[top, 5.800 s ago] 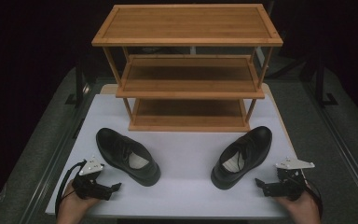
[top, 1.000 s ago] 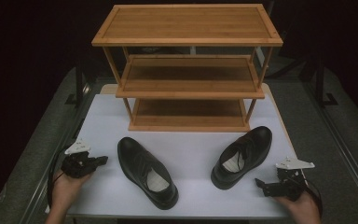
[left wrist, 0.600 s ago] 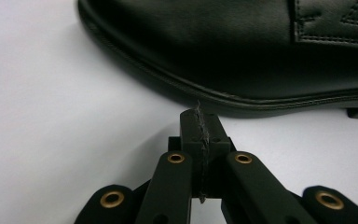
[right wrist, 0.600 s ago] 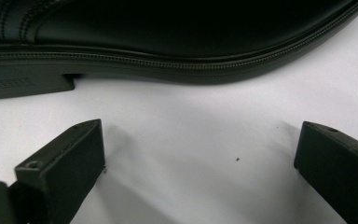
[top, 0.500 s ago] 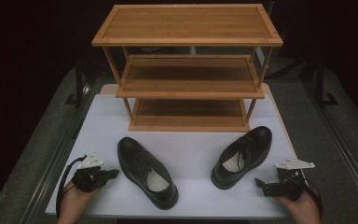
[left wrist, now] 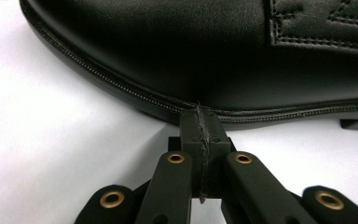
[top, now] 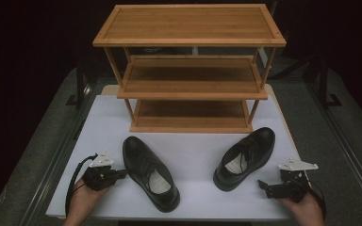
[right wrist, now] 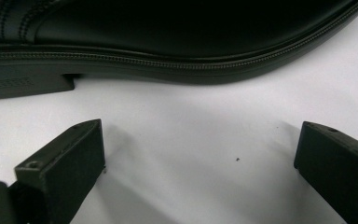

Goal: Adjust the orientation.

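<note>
Two black leather shoes lie on the white table [top: 193, 146] in front of a wooden three-tier rack [top: 191, 70]. The left shoe [top: 151, 172] lies toe toward the rack, heel near the front edge. My left gripper [top: 120, 173] is shut with nothing in it, its tips touching or almost touching that shoe's [left wrist: 191, 51] sole edge. The right shoe [top: 244, 157] points toward the rack's right leg. To its right, near the table's front corner, my right gripper [top: 261, 186] stands open; its jaws face the shoe's [right wrist: 168, 42] side across a short gap.
The rack's three shelves are bare. Dark grey floor and a metal rail [top: 56, 155] flank the table on both sides. Bare tabletop lies between the two shoes [top: 195, 160].
The left shoe has been turned and shifted right from its earlier spot. My left gripper drew back left, then came right and forward up to the shoe's side. The right gripper has not moved.
</note>
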Action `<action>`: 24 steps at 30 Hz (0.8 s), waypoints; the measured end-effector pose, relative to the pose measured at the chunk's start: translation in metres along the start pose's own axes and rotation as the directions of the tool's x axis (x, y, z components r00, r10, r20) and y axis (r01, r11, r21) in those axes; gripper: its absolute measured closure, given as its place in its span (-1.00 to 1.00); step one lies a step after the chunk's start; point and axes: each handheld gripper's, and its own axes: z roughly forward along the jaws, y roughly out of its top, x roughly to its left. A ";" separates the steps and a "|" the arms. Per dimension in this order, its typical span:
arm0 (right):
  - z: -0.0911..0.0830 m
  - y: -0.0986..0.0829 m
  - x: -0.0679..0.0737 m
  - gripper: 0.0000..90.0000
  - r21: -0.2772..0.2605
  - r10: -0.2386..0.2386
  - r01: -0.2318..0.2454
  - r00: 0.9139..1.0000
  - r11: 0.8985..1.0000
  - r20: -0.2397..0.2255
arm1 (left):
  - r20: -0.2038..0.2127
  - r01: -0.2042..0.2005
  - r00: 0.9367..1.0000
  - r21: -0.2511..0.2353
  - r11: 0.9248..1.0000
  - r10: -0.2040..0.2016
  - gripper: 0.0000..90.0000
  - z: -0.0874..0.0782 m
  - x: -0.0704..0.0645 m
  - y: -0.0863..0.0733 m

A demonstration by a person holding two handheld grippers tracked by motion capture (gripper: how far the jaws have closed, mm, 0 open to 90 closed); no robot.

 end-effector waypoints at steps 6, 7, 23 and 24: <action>0.000 0.000 0.000 -0.97 -0.002 -0.004 0.004 1.000 1.000 0.000 | 0.007 0.000 1.000 -0.001 1.000 0.000 1.00 0.011 0.004 0.011; 0.000 0.000 0.000 -0.97 -0.002 -0.004 0.004 1.000 1.000 0.000 | 0.008 0.001 1.000 -0.002 1.000 -0.001 1.00 0.012 0.005 0.013; 0.000 0.000 0.000 -0.97 -0.002 -0.003 0.003 1.000 1.000 0.000 | 0.030 0.012 0.999 -0.009 1.000 -0.012 1.00 0.031 0.011 0.032; 0.000 0.000 0.000 -0.97 -0.002 -0.002 0.002 1.000 1.000 0.000 | 0.029 0.011 1.000 -0.009 1.000 -0.011 1.00 0.033 0.011 0.033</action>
